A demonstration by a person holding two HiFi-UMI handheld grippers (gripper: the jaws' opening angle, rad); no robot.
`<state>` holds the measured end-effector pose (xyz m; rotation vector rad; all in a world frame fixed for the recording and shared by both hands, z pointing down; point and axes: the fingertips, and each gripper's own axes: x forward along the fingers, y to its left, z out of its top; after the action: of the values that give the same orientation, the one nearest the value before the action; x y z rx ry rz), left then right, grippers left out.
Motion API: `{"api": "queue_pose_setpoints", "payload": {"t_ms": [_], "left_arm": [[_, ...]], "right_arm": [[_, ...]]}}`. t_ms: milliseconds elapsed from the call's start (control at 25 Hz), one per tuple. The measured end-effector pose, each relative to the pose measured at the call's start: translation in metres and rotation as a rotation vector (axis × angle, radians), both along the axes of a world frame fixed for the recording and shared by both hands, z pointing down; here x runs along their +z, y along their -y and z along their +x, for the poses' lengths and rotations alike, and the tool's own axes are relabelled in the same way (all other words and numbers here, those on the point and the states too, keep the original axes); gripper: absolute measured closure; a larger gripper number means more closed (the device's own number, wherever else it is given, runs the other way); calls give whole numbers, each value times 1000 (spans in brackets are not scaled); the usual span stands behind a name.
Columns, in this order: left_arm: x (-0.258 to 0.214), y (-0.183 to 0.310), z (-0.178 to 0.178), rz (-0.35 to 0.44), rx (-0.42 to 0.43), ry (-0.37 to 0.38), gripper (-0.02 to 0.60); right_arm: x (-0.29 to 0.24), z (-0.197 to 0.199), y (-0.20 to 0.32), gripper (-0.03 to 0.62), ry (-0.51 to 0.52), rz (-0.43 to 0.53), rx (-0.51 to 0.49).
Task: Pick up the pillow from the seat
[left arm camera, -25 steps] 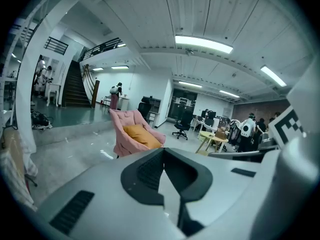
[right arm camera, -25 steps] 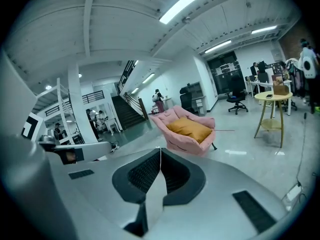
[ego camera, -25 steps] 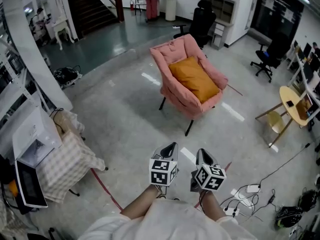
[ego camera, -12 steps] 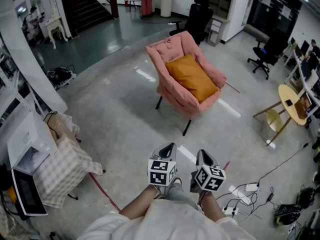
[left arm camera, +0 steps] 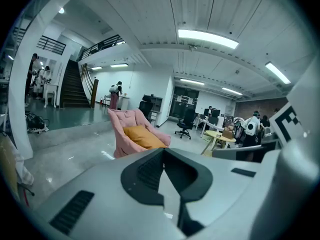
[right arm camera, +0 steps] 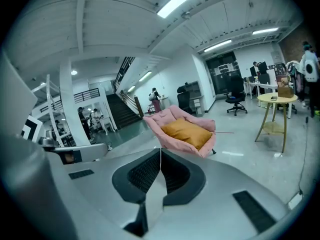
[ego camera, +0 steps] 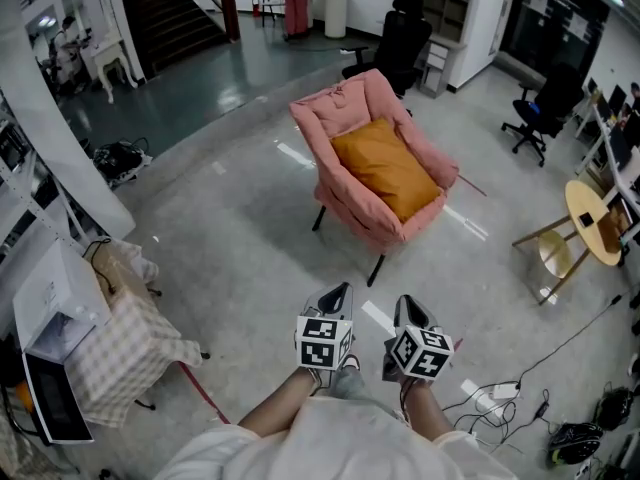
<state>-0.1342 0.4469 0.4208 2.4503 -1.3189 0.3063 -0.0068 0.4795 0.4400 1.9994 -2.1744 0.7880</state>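
An orange pillow (ego camera: 386, 168) lies on the seat of a pink armchair (ego camera: 341, 111) standing on the grey floor ahead of me. The pillow (left arm camera: 142, 136) and armchair (left arm camera: 121, 132) show small in the left gripper view, and the pillow (right arm camera: 187, 130) with the armchair (right arm camera: 165, 119) in the right gripper view. My left gripper (ego camera: 338, 295) and right gripper (ego camera: 408, 306) are held side by side close to my body, well short of the chair. Both are shut, with nothing between the jaws.
A checked cloth-covered stand (ego camera: 130, 330) and white equipment (ego camera: 55, 308) stand at the left. Cables and a power strip (ego camera: 497, 392) lie on the floor at the right. A round yellow table (ego camera: 587, 223) and black office chairs (ego camera: 545, 108) are further right. Stairs (ego camera: 170, 13) rise behind.
The armchair and pillow have shifted slightly in the head view as I move. Both grippers keep their place in front of me and stay shut.
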Motion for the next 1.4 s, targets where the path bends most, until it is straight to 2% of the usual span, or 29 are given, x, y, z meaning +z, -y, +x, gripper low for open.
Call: {"api": "queue_pose_setpoints", "payload": {"t_ms": [440,1080,1400], "left_arm": [[5,72,34,-31,-34,24,574],[9,171,88,-29,-28,73,574],[27,214,96,-58,-20,91,574]], "right_arm": [[8,42,74,563,26,-34,-5],[20,112,168,565,51,-59,33],[36,129,208,565,57,-84,51]]}}
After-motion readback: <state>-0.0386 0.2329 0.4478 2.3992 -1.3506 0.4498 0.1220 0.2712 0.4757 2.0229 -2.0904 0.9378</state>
